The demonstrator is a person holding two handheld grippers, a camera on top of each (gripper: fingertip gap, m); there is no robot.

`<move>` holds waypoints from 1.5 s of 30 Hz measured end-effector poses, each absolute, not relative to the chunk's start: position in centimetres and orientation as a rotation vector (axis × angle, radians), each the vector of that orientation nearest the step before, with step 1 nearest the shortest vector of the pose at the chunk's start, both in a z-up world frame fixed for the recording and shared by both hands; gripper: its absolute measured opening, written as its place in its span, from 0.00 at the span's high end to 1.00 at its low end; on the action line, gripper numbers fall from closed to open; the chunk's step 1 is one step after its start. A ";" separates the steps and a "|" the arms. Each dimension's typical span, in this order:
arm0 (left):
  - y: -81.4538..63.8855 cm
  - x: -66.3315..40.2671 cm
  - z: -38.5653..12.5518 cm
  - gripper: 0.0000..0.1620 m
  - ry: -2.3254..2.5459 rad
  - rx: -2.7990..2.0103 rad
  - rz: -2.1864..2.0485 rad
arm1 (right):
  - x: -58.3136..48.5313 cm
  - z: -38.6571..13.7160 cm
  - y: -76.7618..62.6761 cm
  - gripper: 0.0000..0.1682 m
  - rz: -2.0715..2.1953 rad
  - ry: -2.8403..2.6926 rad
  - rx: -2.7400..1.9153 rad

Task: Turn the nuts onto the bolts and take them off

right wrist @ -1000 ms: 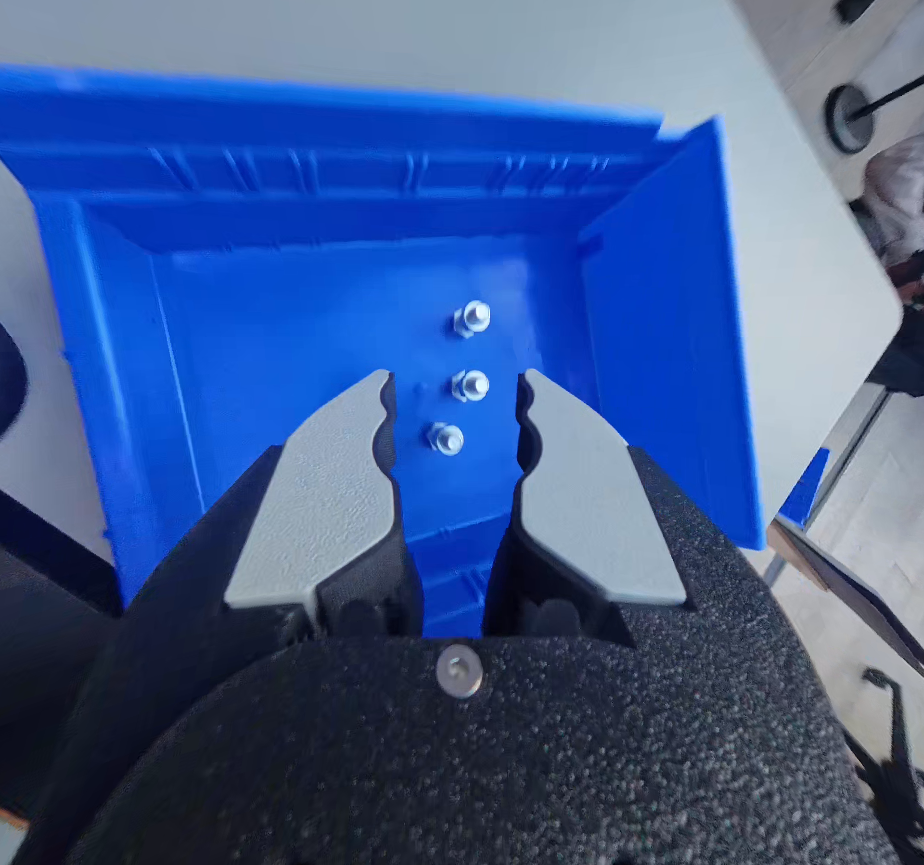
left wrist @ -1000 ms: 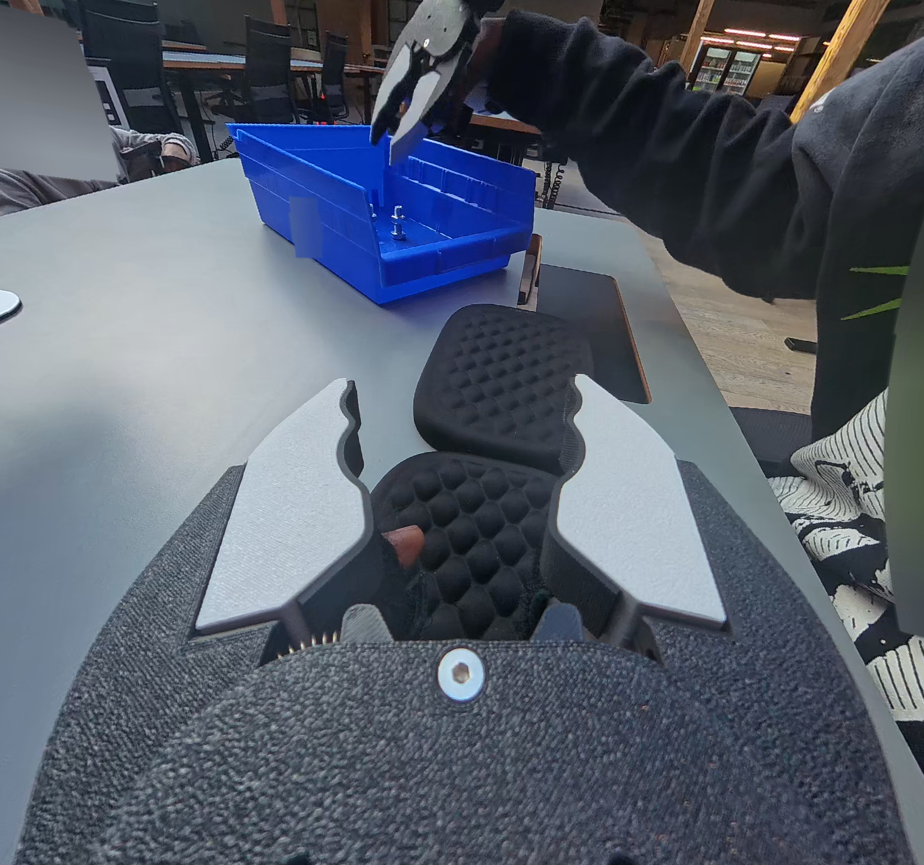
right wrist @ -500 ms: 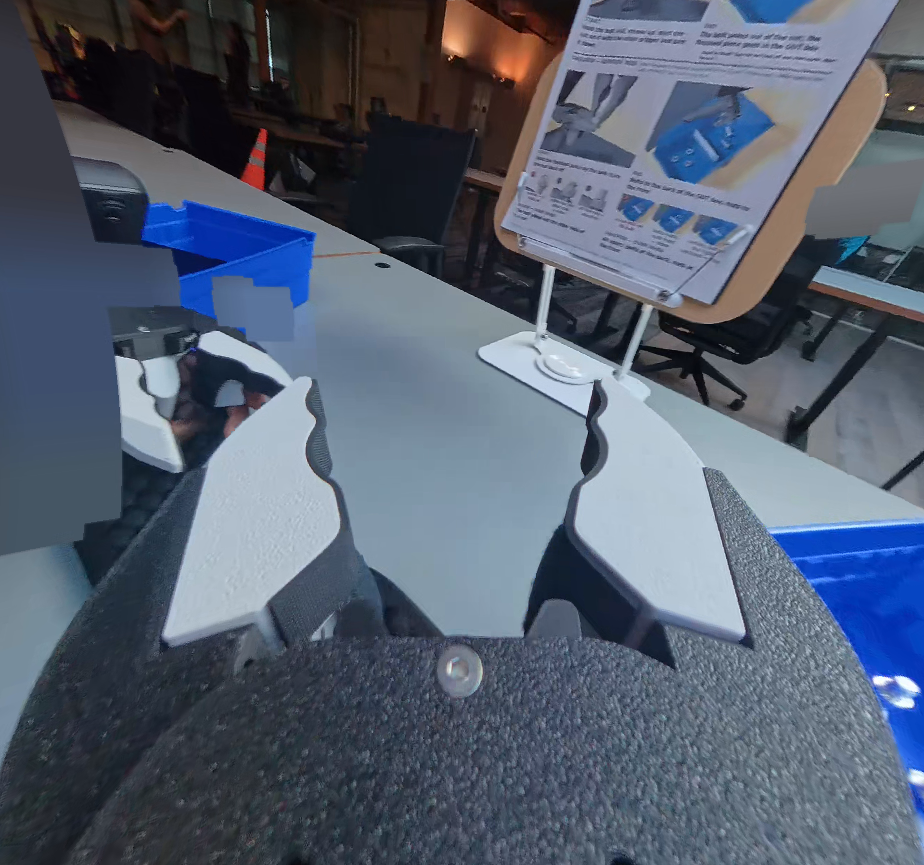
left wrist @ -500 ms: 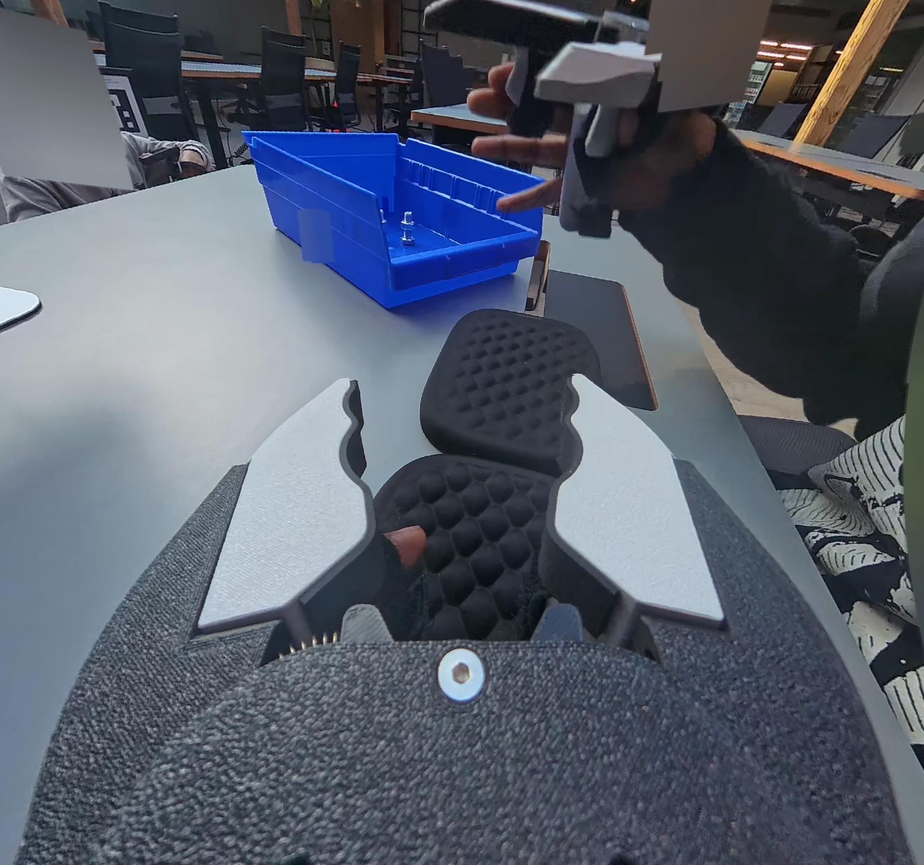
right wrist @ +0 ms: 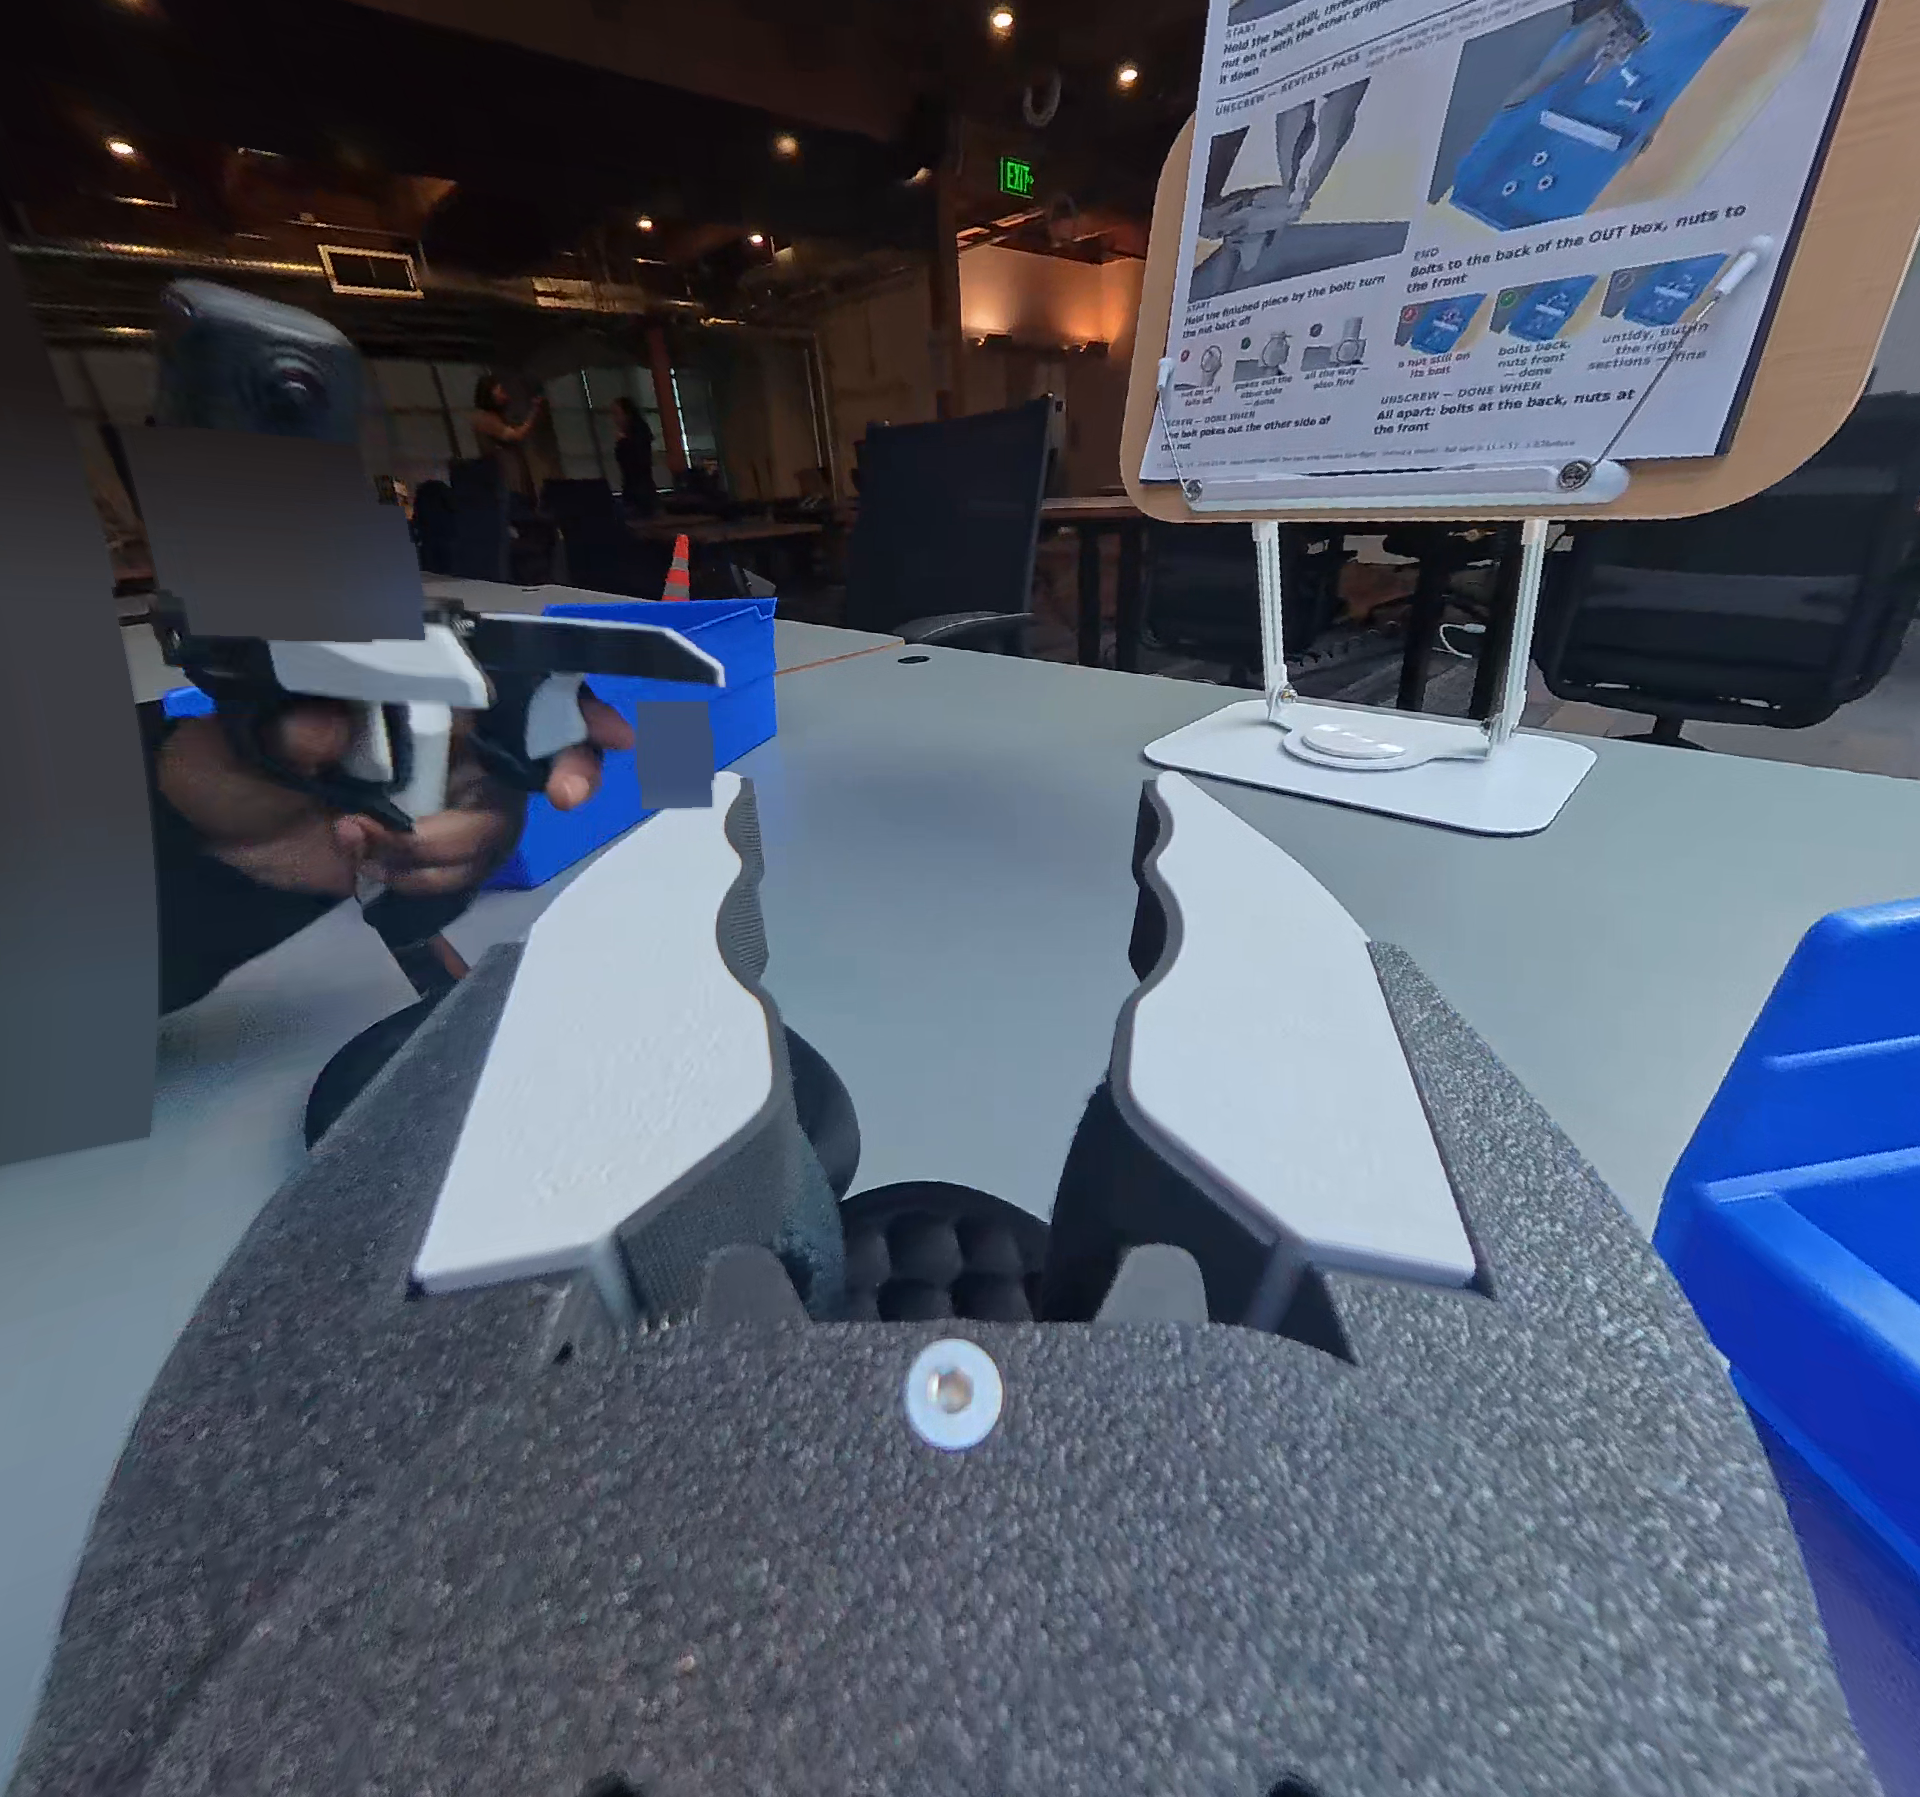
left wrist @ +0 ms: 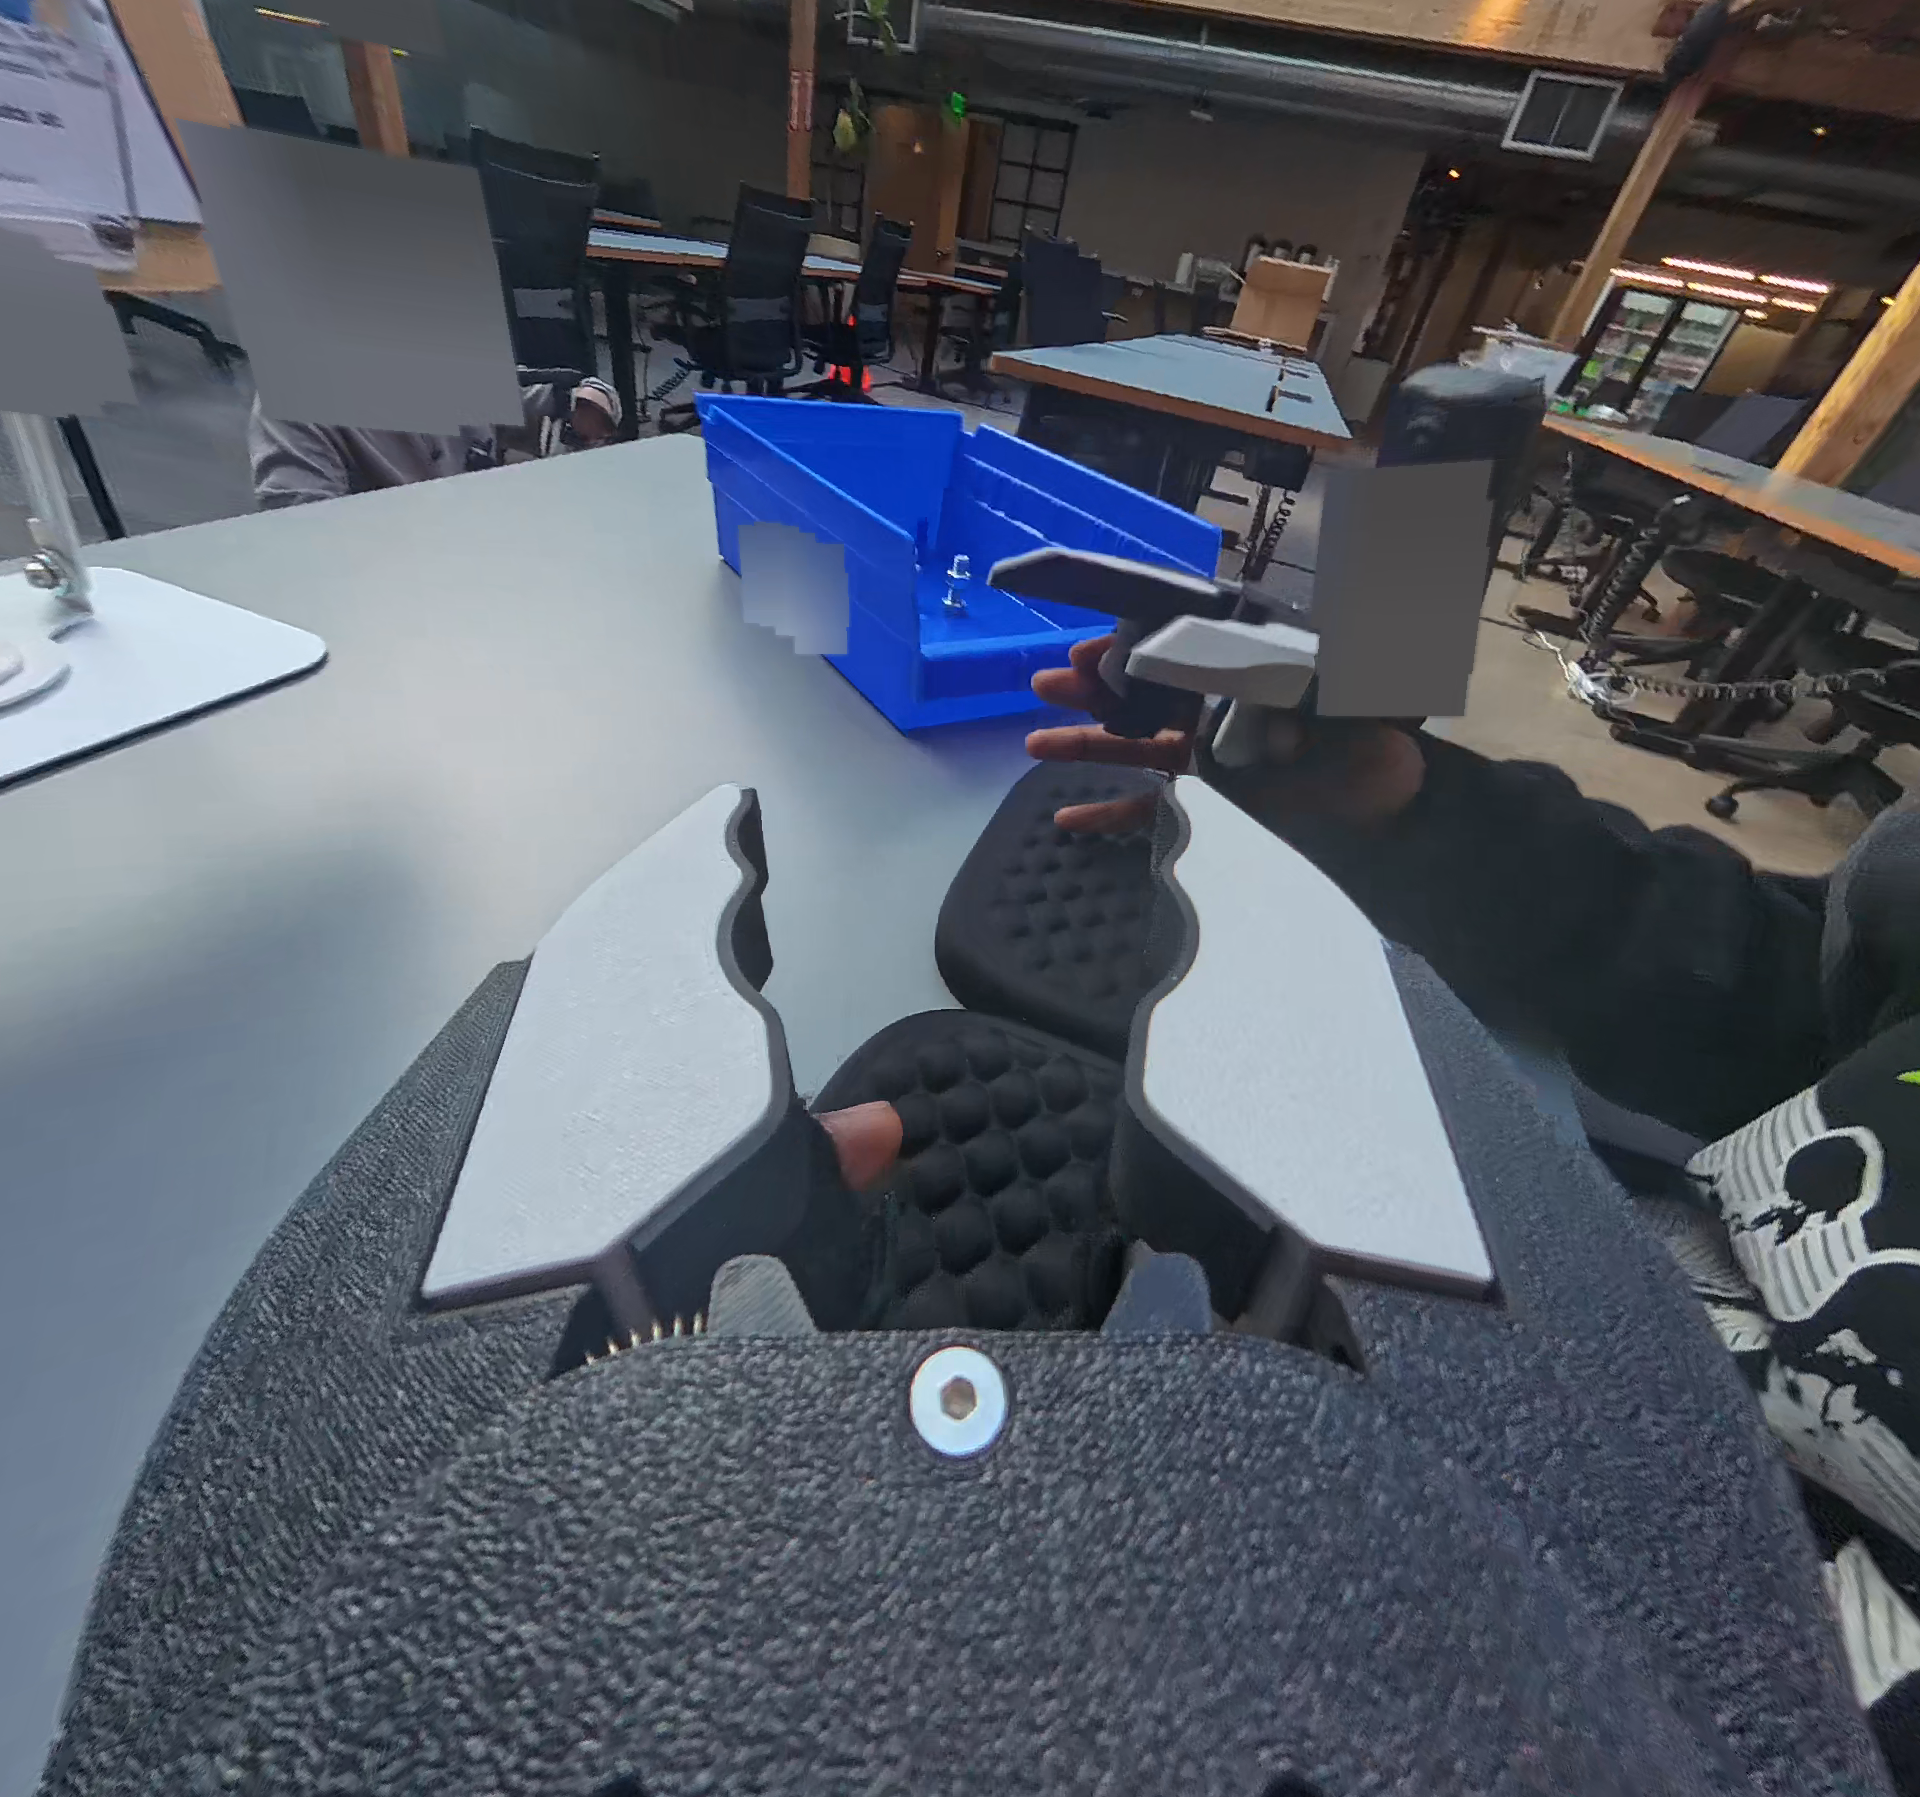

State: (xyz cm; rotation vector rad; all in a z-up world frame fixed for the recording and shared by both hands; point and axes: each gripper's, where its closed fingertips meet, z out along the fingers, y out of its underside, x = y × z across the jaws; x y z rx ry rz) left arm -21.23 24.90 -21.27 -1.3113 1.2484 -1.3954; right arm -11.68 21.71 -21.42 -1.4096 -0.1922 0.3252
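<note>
A blue bin (left wrist: 831, 511) stands on the grey table (left wrist: 468, 708). Bolts with nuts (left wrist: 955, 584) stand upright on its floor. My left gripper (left wrist: 958, 797) is open and empty, low over the table, well short of the bin. My right gripper (right wrist: 945, 791) is open and empty, low over the table and turned away from that bin, whose corner (right wrist: 1808, 1176) shows at the right edge. In the left wrist view a hand (left wrist: 1101, 739) holds the right gripper in front of the bin's near end.
Black padded rests (left wrist: 1049, 916) lie on the table under the left gripper. A second blue bin (right wrist: 707, 646) stands behind the left hand (right wrist: 312, 812). An instruction sheet on a stand (right wrist: 1507, 189) with a white base (right wrist: 1371, 760) stands farther back. Chairs and tables fill the room.
My right gripper has left its place above the bolts in the bin, swung round, come down low over the table and opened wider. My left gripper has tilted up slightly, still open.
</note>
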 end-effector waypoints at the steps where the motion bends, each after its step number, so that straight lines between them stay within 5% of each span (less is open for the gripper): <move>1: 25.5 -22.0 -20.2 0.57 1.215 -1.335 -1.390 | -11.7 -21.5 21.7 0.59 0.327 -0.196 -1.410; 10: 37.0 -36.4 -15.5 0.61 1.111 -1.737 -0.761 | -11.9 -21.9 22.3 0.60 0.398 -0.185 -1.441; 19: 50.5 -50.3 -20.8 0.66 1.019 -2.327 -0.118 | -12.5 -21.9 22.2 0.59 0.384 -0.228 -1.443; 31: 56.4 -55.7 -29.2 0.76 0.933 -2.775 0.220 | -13.1 -21.9 21.9 0.59 0.363 -0.274 -1.430; 45: 57.4 -56.9 -31.6 0.85 0.849 -2.864 0.243 | -13.2 -21.7 21.8 0.60 0.359 -0.280 -1.416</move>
